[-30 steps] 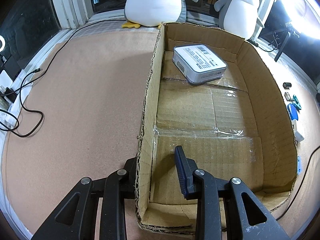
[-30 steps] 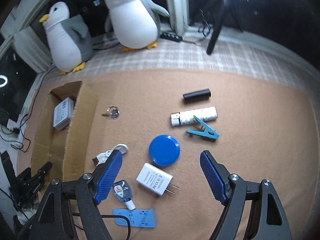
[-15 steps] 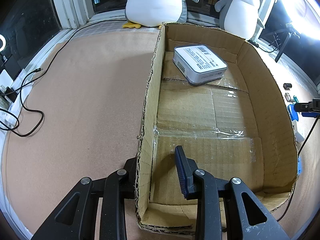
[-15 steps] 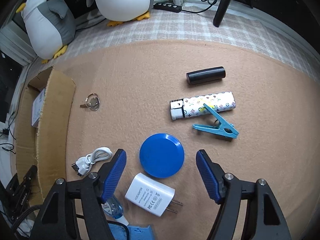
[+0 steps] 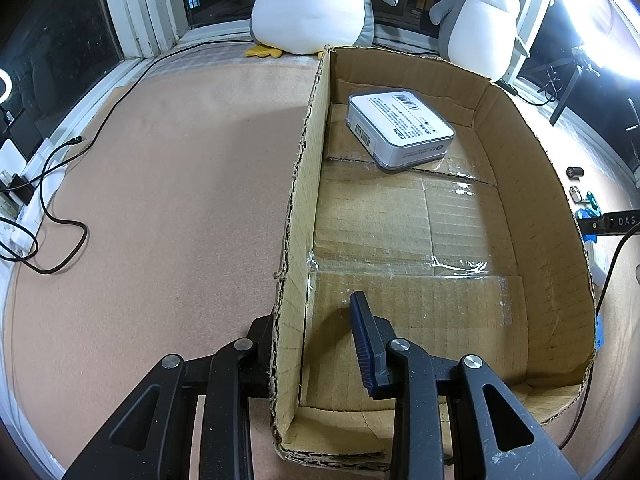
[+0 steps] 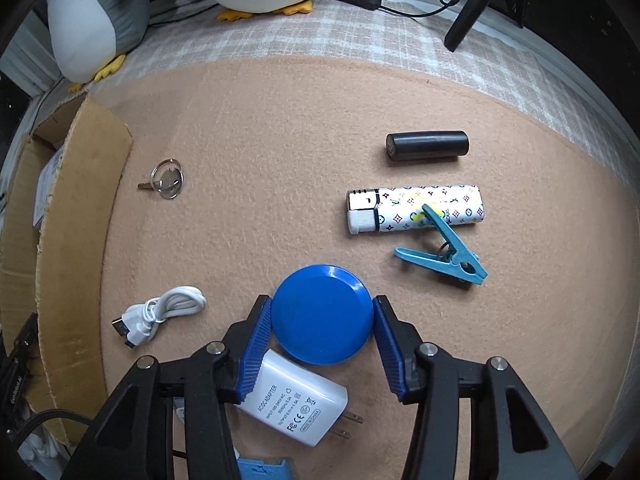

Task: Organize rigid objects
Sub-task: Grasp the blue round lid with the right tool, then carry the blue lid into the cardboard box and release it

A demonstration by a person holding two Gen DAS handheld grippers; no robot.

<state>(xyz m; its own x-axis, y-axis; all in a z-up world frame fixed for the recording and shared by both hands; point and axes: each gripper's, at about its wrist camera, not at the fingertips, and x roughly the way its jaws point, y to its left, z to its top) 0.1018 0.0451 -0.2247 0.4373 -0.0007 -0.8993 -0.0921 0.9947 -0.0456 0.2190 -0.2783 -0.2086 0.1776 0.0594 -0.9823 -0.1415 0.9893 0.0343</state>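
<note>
An open cardboard box [image 5: 532,184] lies on the tan mat with a white boxed device [image 5: 400,128] at its far end. My left gripper [image 5: 312,332] is open and straddles the box's left wall, one finger outside and one inside. In the right wrist view my right gripper [image 6: 320,324] has its blue pads against both sides of a round blue lid [image 6: 322,314] on the mat. A white charger plug [image 6: 294,402] lies just below the lid, partly under the left finger.
On the mat lie a white coiled cable [image 6: 160,314], a key on a ring [image 6: 166,180], a black cylinder [image 6: 426,145], a patterned lighter [image 6: 416,208] and a teal clothes peg [image 6: 444,254]. The box [image 6: 68,264] is at left. Plush penguins [image 5: 316,0] sit behind.
My right gripper has moved down and forward over the blue lid and closed its fingers in against the lid's sides. The left gripper has stayed put on the box wall.
</note>
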